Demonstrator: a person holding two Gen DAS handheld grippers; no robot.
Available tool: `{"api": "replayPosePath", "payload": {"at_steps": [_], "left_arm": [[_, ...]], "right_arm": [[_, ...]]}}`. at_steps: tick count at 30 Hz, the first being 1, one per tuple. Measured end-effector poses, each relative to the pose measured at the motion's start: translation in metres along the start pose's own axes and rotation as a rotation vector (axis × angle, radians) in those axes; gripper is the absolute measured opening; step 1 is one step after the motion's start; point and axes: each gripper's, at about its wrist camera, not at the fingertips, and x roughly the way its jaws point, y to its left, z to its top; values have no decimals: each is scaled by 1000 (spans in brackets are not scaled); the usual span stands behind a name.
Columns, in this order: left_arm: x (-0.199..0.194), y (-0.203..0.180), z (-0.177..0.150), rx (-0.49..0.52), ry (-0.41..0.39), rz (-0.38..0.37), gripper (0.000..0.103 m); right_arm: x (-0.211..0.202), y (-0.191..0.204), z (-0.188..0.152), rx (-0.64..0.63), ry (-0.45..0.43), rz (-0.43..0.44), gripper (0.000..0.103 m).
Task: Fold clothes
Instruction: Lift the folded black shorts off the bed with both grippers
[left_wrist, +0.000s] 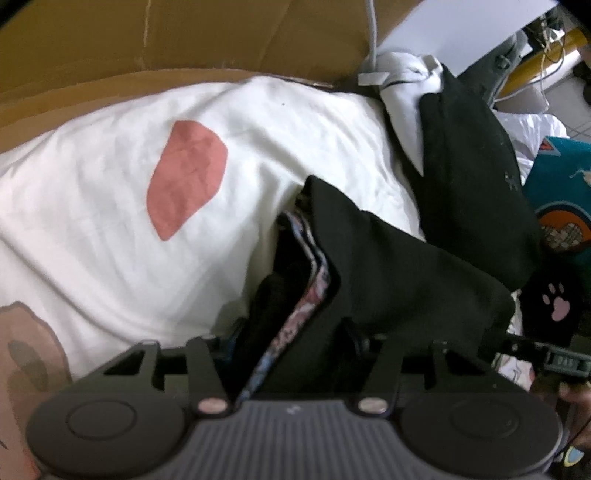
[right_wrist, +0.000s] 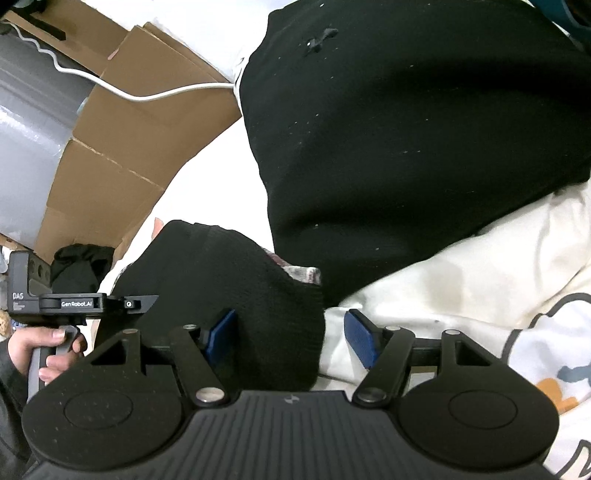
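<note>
White sheet (left_wrist: 110, 177) with a pink patch covers the bed, cardboard (left_wrist: 184, 33) behind it. Big black garment (right_wrist: 406, 129) lies spread on the sheet, filling the upper right-wrist view; a white printed garment (right_wrist: 461, 280) sits under its near edge. A smaller black piece with a patterned lining (left_wrist: 369, 266) is bunched at the front, between both tools.

Left gripper (left_wrist: 291, 343): black cloth and the patterned edge run straight down between the jaws, fingertips hidden by fabric. Looks clamped on that piece, but the tips can't be seen, so I can't tell for sure. A person's hand (right_wrist: 48, 350) holds this tool's handle in the right-wrist view.

Right gripper (right_wrist: 291, 339): jaws spread wide, blue pads (right_wrist: 364, 341) both visible, the dark bunched cloth lying in the gap against the left pad, not pinched.

Step judgement: mid-handling of the small black piece, one end taken up, the other side being lined up for a grip. Whether this is the start of a fold or the laying down of a finished one, the frames don't settle.

Next move needs: right jaws centred on a single cloth edge, not the white garment beside it.
</note>
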Motion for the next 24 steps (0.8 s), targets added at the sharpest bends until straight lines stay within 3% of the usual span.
{"api": "replayPosePath", "payload": {"at_steps": [1, 3, 6, 11, 24], "left_arm": [[-3, 1, -1, 5, -13, -6, 46], [-6, 2, -2, 6, -23, -20, 39], [-13, 3, -3, 13, -40, -43, 34], [-24, 1, -11, 18, -93, -60, 31], [-79, 14, -58, -96, -337, -176, 28]], "right_arm": [[0, 2, 0, -9, 8, 10, 58], [0, 6, 2, -28, 22, 28, 35], [-2, 9, 3, -56, 23, 33, 18], [-14, 21, 2, -99, 2, 47, 15], [-55, 80, 4, -300, -36, 90, 13]]}}
